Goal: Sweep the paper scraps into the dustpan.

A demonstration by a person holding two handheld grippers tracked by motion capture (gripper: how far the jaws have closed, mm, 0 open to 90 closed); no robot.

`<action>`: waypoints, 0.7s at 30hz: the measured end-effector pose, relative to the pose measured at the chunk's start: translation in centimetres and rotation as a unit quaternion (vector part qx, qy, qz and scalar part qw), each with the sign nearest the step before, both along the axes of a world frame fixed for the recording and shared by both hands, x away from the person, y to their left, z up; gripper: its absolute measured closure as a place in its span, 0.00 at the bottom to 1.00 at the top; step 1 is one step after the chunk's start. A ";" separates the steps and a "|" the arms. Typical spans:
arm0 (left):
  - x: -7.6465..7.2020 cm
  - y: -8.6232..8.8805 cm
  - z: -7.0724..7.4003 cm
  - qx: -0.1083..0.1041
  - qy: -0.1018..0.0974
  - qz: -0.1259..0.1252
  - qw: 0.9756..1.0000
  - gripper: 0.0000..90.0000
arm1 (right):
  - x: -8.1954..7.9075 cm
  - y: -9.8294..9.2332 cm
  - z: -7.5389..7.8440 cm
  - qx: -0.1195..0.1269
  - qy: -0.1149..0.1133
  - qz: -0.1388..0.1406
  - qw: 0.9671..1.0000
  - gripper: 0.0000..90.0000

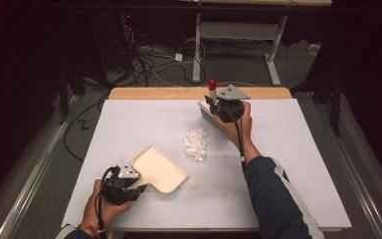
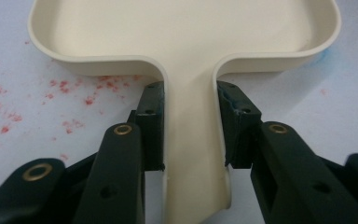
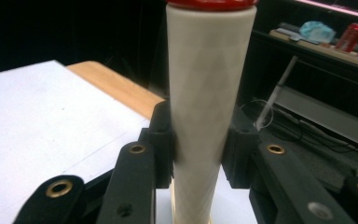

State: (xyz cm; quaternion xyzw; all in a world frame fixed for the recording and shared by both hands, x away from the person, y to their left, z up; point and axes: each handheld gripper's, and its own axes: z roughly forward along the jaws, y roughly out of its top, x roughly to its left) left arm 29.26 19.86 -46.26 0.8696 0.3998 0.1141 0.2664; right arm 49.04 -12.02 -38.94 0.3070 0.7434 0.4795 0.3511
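Observation:
A cream dustpan lies flat on the white table cover at the near left, its mouth facing the middle. My left gripper is shut on its handle, pads pressing both sides. A small pile of white scraps sits mid-table. Beyond it, near the far edge, my right gripper is shut on the white, red-capped handle of a brush, whose bristles rest low near the cover. The handle stands upright between the pads.
Faint red specks stain the cover beside the dustpan. A wooden table edge runs along the far side. Cables and a desk frame lie on the floor beyond. A red can stands on a shelf.

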 end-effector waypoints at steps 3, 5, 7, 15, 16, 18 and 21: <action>0.2 -0.1 -0.1 -0.002 0.003 0.000 1.000 0.71 | 0.0 0.8 -0.5 0.008 0.004 0.008 1.000 0.78; 0.3 -0.3 -0.1 -0.002 0.001 -0.001 1.000 0.71 | -0.3 1.4 -0.7 0.007 0.003 0.022 1.000 0.78; 0.4 -0.5 -0.1 -0.002 0.003 -0.001 1.000 0.71 | -0.5 1.5 -0.8 0.014 0.006 0.031 0.999 0.78; 0.9 -1.2 -0.2 -0.001 0.004 -0.004 1.000 0.71 | -1.6 1.9 -1.2 0.033 0.010 0.057 0.998 0.78; 1.0 -1.3 -0.2 -0.001 0.004 -0.004 1.000 0.71 | -2.1 2.1 -1.3 0.032 0.014 0.068 0.997 0.78; 1.2 -1.6 -0.2 0.001 0.004 -0.005 1.000 0.71 | -2.4 2.3 -1.4 0.029 0.015 0.073 0.997 0.78; 1.4 -1.9 -0.1 0.006 0.006 -0.007 1.000 0.71 | -3.4 2.9 -1.5 0.020 0.012 0.091 0.996 0.77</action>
